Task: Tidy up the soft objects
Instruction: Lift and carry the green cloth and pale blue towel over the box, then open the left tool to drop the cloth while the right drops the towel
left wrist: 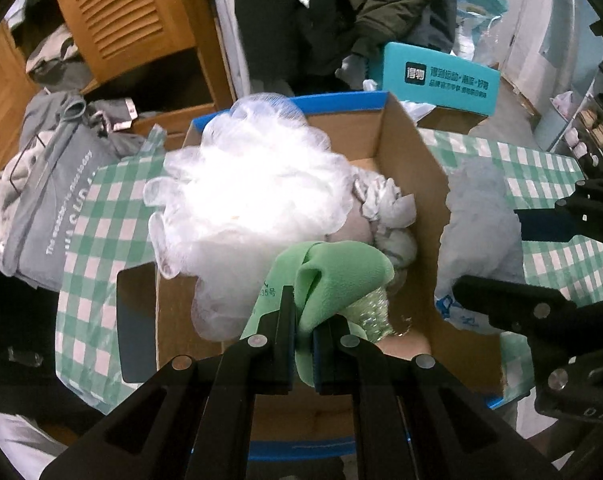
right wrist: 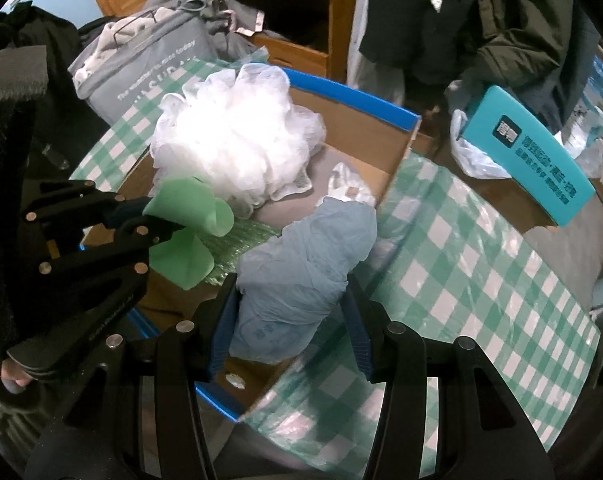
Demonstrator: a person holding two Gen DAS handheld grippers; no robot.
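A cardboard box [left wrist: 405, 168] with a blue rim stands on the green checked tablecloth [right wrist: 461, 264]. A white mesh bath pouf [left wrist: 245, 200] fills its far left; it also shows in the right wrist view [right wrist: 233, 136]. My left gripper [left wrist: 303, 336] is shut on a green foam sheet [left wrist: 341, 280] over the box, above a shiny green scrubber [left wrist: 371, 312]. My right gripper [right wrist: 291, 312] is shut on a soft pale blue plastic pack [right wrist: 301, 272] at the box's right wall. A crumpled grey-white cloth [left wrist: 389, 204] lies inside the box.
A teal carton [right wrist: 529, 160] lies at the back right beside a plastic bag [right wrist: 473, 160]. A grey bag of clothes [left wrist: 49, 200] stands left of the table. A wooden cabinet [left wrist: 133, 20] and hanging dark coats [right wrist: 481, 20] are behind.
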